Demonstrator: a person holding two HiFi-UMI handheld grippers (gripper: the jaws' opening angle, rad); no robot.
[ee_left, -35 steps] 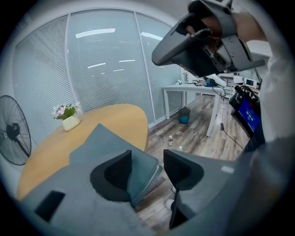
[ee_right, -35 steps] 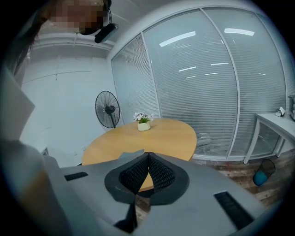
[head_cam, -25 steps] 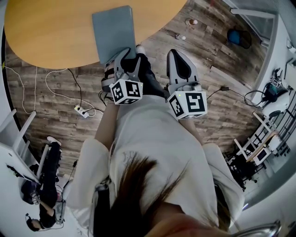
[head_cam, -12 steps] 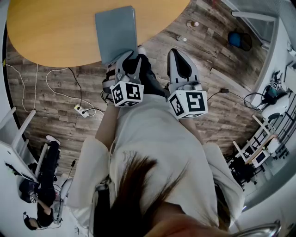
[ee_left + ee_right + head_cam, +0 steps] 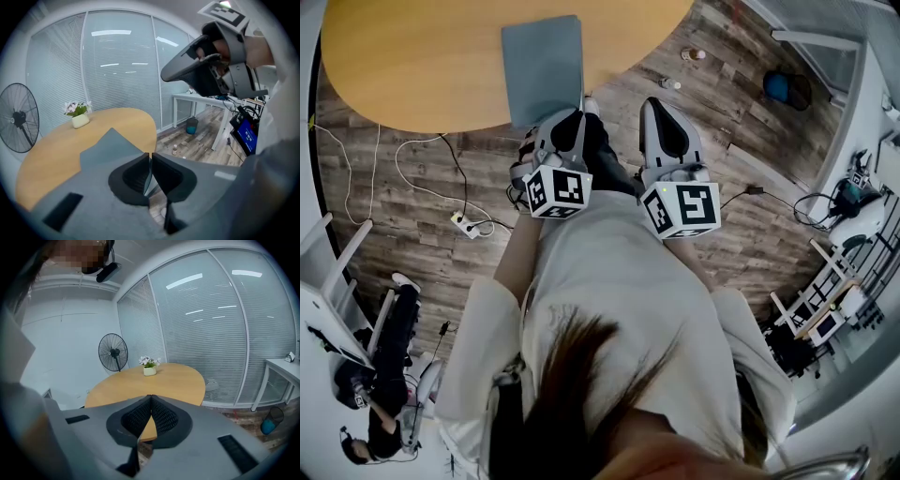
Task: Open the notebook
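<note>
A closed grey-blue notebook (image 5: 542, 66) lies on the round wooden table (image 5: 412, 66), its near edge at the table's rim. My left gripper (image 5: 562, 117) is at the notebook's near right corner. Its jaws have just been closing and now stand almost together. In the left gripper view (image 5: 151, 159) a thin pale sliver of the notebook (image 5: 110, 145) shows pinched between the pads. Whether only the cover is caught is not visible. My right gripper (image 5: 661, 108) hangs off the table, to the right of the notebook, shut (image 5: 151, 401) with nothing in it.
A small pot of flowers (image 5: 79, 119) stands far across the table, a standing fan (image 5: 18, 117) behind it. On the floor lie a power strip with cables (image 5: 464, 225) and small bottles (image 5: 689, 54). A seated person (image 5: 389, 375) is at lower left.
The left gripper's jaws have closed at the notebook's near edge. Both hands have stayed almost where they were; the view has shifted slightly.
</note>
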